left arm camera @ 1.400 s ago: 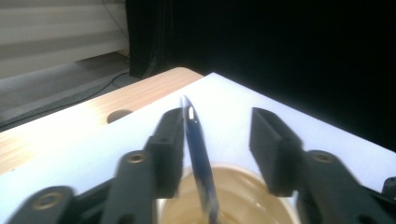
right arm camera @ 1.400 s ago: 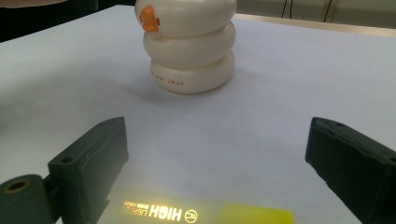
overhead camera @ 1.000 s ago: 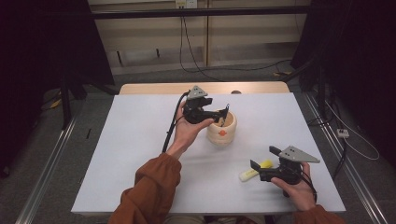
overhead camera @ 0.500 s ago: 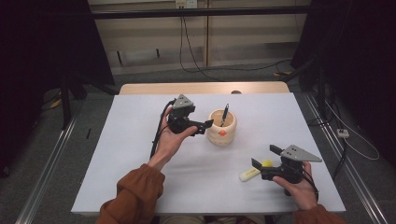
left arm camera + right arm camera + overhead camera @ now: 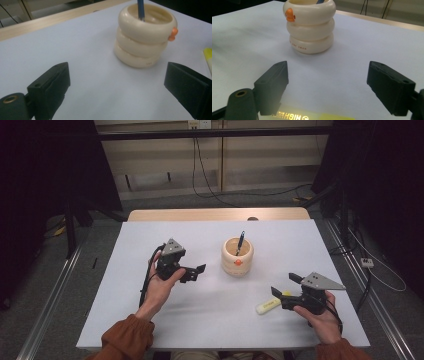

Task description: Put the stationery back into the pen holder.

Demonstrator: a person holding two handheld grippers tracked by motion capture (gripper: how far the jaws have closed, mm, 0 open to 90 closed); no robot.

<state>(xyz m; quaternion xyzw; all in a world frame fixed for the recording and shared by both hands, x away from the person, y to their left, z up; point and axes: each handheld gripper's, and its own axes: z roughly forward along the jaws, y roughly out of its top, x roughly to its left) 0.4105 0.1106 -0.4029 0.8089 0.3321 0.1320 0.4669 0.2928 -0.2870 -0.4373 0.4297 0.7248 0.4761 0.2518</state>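
**Both grippers apart, highlighter at right**

We see the left gripper [image 5: 196,271] empty, jaws wide, left of the cup [image 5: 237,256] holding a pen [image 5: 240,243]. Right gripper [image 5: 285,286] jaws have just been closing, probably not yet touching the highlighter [image 5: 272,303] between them, near right on the table [image 5: 210,315].

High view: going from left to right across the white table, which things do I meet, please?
Left black gripper with open jaws → cream ringed pen holder holding a dark pen → yellow highlighter → right black gripper.
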